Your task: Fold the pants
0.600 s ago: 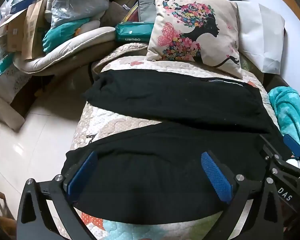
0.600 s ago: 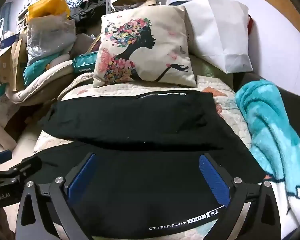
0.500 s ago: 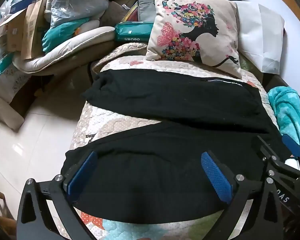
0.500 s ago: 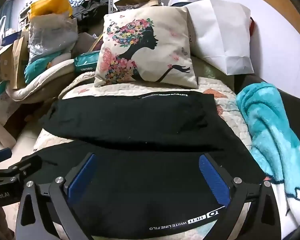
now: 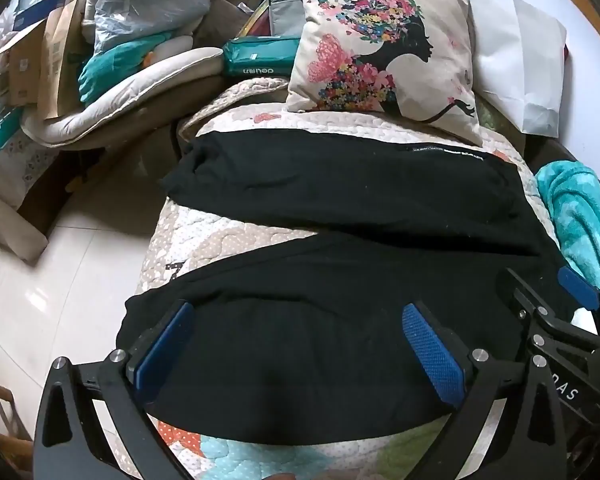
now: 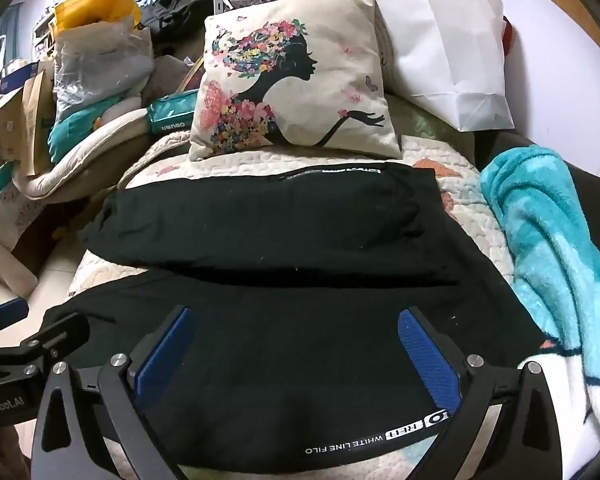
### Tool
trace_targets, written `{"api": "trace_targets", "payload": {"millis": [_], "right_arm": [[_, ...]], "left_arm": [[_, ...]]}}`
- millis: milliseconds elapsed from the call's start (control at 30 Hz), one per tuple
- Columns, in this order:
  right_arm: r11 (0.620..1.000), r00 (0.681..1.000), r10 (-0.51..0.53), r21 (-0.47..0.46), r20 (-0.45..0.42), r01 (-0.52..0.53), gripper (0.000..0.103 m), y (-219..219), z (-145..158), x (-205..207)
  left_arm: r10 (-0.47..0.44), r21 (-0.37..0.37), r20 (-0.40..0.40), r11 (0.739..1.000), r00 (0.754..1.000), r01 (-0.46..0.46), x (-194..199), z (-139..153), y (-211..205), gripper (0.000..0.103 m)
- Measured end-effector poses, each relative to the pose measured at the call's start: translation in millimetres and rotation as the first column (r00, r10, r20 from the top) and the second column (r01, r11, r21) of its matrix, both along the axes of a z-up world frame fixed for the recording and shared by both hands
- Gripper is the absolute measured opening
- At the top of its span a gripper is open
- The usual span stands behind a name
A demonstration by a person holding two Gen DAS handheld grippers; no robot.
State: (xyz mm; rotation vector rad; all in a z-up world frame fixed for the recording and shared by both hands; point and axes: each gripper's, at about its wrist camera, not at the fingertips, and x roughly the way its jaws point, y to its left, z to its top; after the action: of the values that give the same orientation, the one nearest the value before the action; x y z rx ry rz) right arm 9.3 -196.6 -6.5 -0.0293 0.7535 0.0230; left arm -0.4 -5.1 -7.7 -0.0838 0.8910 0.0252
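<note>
Black pants lie spread on a quilted bed, two legs running left to right; they also show in the right wrist view. The near leg lies under both grippers. My left gripper is open and empty above the near leg's left part. My right gripper is open and empty above the waistband end, where white lettering shows. The right gripper's fingers appear at the right in the left wrist view. The left gripper's fingers appear at the left in the right wrist view.
A floral pillow and a white bag stand at the far end of the quilt. A teal blanket lies on the right. Piled bags, boxes and cushions and tiled floor are on the left.
Both grippers have shifted very slightly; the view is almost the same. The pants have not moved.
</note>
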Motion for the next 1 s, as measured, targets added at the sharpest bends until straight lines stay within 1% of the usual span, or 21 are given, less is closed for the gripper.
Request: {"api": "trace_targets", "payload": {"millis": [333,533,1000], "right_arm": [[1.000,1.000,0.001,0.002,-0.005,-0.001,0.103,-0.7,-0.5,0.6],[1.000,1.000,0.004,0.006,-0.018,-0.004,0.103,0.5,-2.7,0.4],[1.000,0.999,-0.002,0.012,-0.036,0.003,0.103,0.0,-6.7,0.7]], "left_arm": [[0.001,0.015,-0.029,1.000,1.000,-0.001,2.5,-8.9,-0.9,0.103],[0.007,0.007,-0.060,1.000,0.998,-0.007,6.0,-15.0,1.4,0.103],[0.007,0.001,-0.065,1.000,0.998,-0.006,6.6,-16.1,-0.3,0.103]]}}
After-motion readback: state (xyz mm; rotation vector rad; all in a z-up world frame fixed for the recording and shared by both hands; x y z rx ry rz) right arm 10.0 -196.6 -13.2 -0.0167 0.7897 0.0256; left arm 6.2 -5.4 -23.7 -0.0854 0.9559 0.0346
